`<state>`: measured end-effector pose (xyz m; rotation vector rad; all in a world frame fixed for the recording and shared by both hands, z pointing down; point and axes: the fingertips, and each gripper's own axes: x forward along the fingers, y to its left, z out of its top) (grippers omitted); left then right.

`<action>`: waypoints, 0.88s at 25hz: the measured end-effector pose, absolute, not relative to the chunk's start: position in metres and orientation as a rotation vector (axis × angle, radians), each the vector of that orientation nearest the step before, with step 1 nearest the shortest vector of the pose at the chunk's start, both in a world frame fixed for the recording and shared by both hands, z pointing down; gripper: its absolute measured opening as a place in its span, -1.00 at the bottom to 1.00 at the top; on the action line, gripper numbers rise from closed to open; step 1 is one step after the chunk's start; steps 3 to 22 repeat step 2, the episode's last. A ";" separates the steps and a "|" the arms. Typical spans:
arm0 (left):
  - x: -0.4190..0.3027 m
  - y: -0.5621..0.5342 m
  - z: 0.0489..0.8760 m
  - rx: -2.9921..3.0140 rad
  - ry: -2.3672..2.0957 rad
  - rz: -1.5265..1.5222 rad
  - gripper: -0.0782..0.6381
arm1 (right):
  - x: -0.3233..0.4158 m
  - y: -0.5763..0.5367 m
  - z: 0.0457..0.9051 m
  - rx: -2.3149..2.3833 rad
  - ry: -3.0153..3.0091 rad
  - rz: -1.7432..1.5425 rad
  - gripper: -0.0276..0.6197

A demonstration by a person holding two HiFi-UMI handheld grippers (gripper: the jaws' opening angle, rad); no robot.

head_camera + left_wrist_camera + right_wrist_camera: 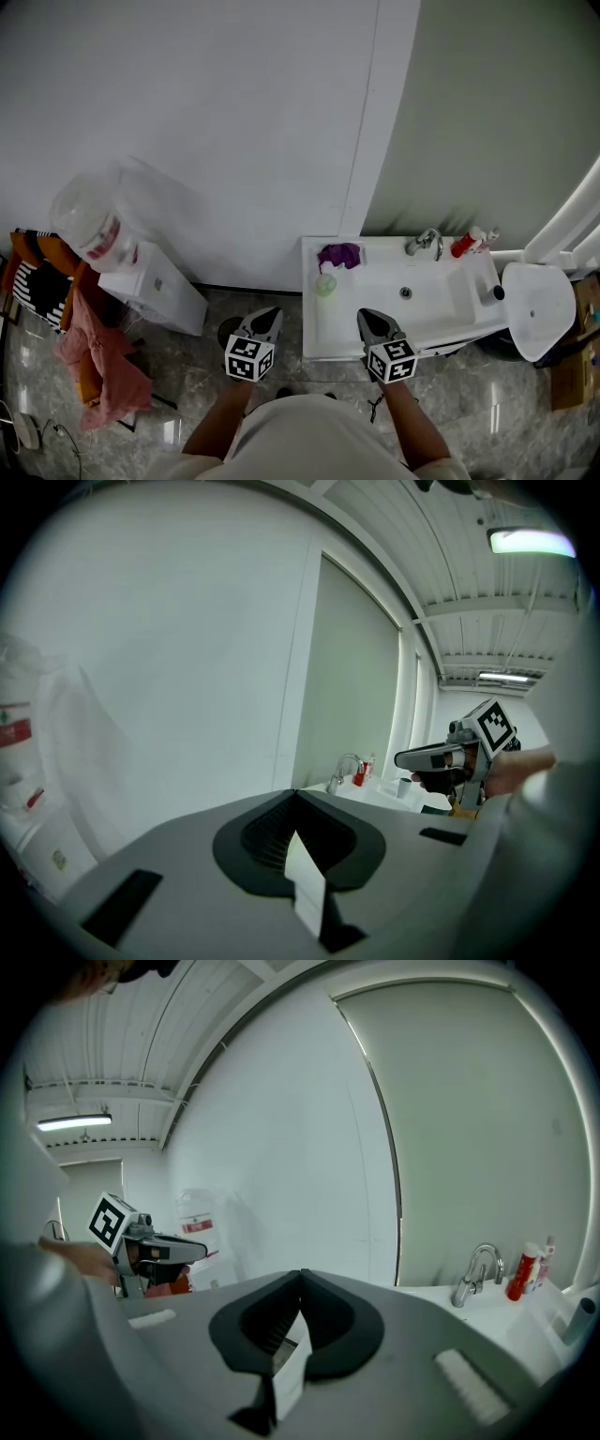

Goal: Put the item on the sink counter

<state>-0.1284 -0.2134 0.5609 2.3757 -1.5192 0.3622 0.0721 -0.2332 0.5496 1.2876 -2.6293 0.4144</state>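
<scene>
Item: none held, my left gripper [266,317] and right gripper [367,319] both with jaws clenched on nothing; likeliest candidate, purple cloth [339,254], lies bunched at the back left corner of the sink desk [323,328], judged soft, light, best pinched at a raised fold.

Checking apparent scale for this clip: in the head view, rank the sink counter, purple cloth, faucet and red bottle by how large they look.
1. sink counter
2. purple cloth
3. faucet and red bottle: look alike, left unranked.
</scene>
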 end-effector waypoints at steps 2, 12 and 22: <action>-0.128 -0.215 0.560 2.372 -1.521 0.359 -0.76 | 0.071 -0.234 0.548 1.282 -2.633 0.410 -0.88; -0.128 -0.215 0.560 2.372 -1.521 0.359 -0.76 | 0.071 -0.234 0.548 1.282 -2.633 0.410 -0.88; -0.128 -0.215 0.560 2.372 -1.521 0.359 -0.76 | 0.071 -0.234 0.548 1.282 -2.633 0.410 -0.88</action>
